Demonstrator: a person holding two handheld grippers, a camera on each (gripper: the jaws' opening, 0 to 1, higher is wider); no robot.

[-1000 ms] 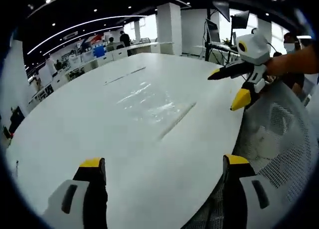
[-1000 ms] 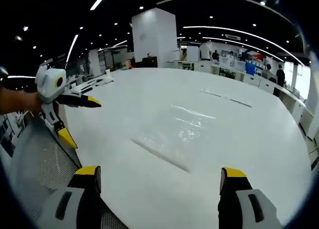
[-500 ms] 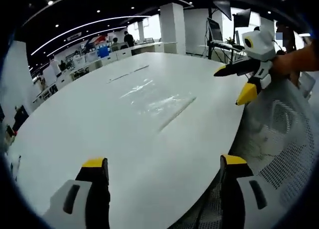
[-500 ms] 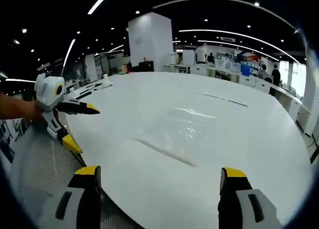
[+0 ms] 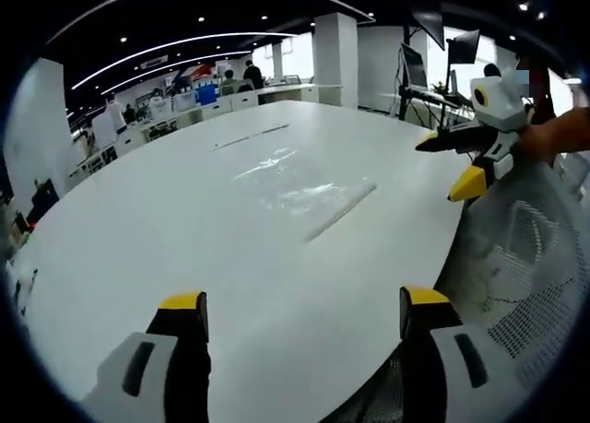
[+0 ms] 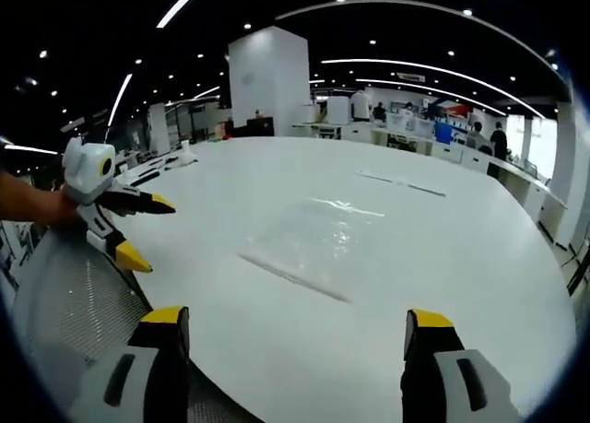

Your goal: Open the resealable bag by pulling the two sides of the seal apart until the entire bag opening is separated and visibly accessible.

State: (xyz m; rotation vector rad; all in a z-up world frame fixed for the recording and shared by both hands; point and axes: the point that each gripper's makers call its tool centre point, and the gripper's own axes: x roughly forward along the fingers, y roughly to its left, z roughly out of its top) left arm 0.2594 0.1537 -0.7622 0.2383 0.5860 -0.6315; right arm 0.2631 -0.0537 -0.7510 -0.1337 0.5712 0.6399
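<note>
The clear resealable bag [image 5: 300, 185] [image 6: 313, 243] lay flat on the white tabletop [image 5: 184, 248] [image 6: 442, 266], toward the near edge, with its seal strip as the edge closest to both cameras. The seal looked closed along its length, though the plastic was too transparent to be sure. Nothing touched the bag.

The left gripper [image 5: 304, 314] sat low over the near rim of the tabletop, its yellow-tipped fingers [image 5: 184, 305] spread wide and holding nothing, well short of the bag. In the right gripper view it appeared at the left [image 6: 129, 229], held by a person's hand over a grey mesh chair back [image 6: 74, 303], fingers parted.

The right gripper [image 6: 297, 323] likewise hovered at the tabletop's edge with its fingers [image 6: 426, 323] wide apart and empty. In the left gripper view it showed at the right [image 5: 461, 160], beside the tabletop rim and above the mesh chair [image 5: 525, 257].

Two thin strips [image 5: 249, 135] lay farther out on the tabletop. Beyond stood a white pillar [image 6: 267, 82] and rows of desks [image 5: 203, 100].
</note>
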